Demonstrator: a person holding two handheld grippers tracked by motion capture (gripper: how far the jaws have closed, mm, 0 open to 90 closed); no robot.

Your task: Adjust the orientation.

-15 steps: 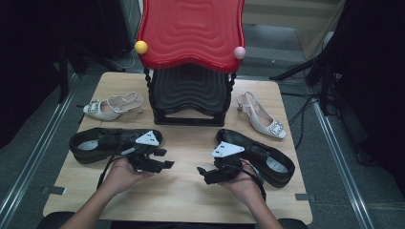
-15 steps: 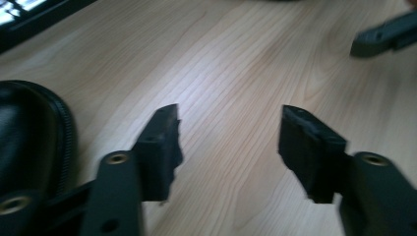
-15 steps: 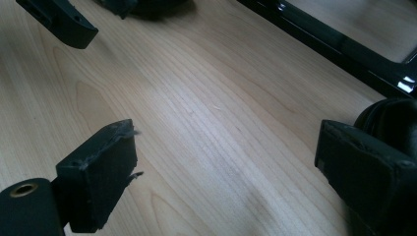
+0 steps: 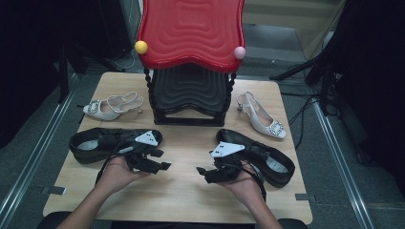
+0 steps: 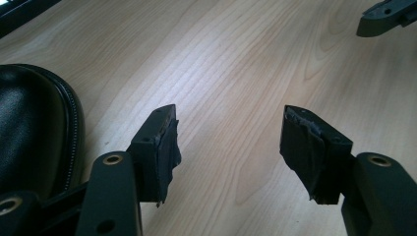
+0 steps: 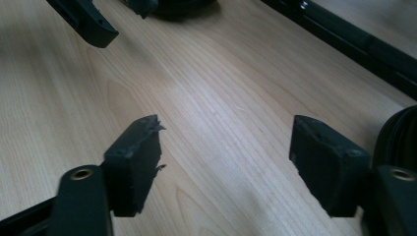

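Surface: we've got a light wooden table (image 4: 181, 195) | back edge, centre: red-topped black rack (image 4: 190, 98) | left: white heel (image 4: 112, 106), black shoe (image 4: 102, 143) | right: white heel (image 4: 261, 117), black shoe (image 4: 267, 160)

No visible change: left tongs (image 4: 160, 162), right tongs (image 4: 203, 172) unmoved, jaws apart.
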